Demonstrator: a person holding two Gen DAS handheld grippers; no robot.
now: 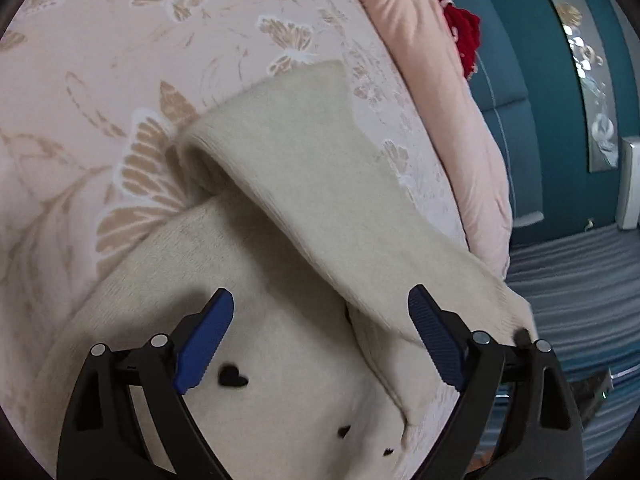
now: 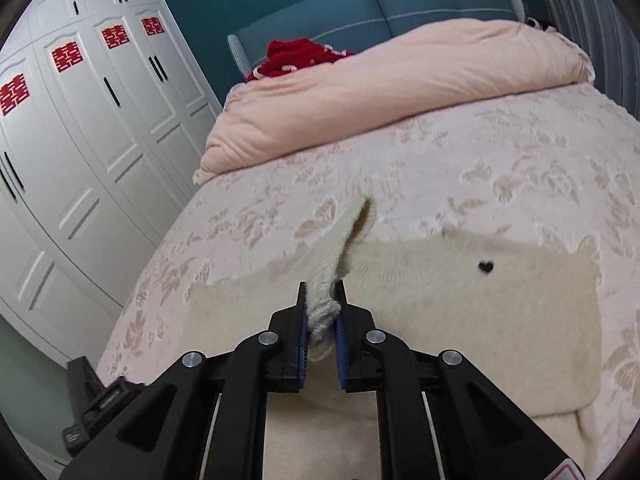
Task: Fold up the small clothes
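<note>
Jumper: cream jumper [image 2: 460,320] lies flat on the bed [image 2: 480,152], near its foot edge.
Sleeve: sleeve [image 2: 340,248] runs from the right claw [image 2: 322,316] towards the headboard.
Right claw: pinching the sleeve's end.
Left claw: the left claw [image 1: 320,320] is spread, empty, above the jumper's body.
Judgement: the right hand is placed to carry the sleeve across.
</note>
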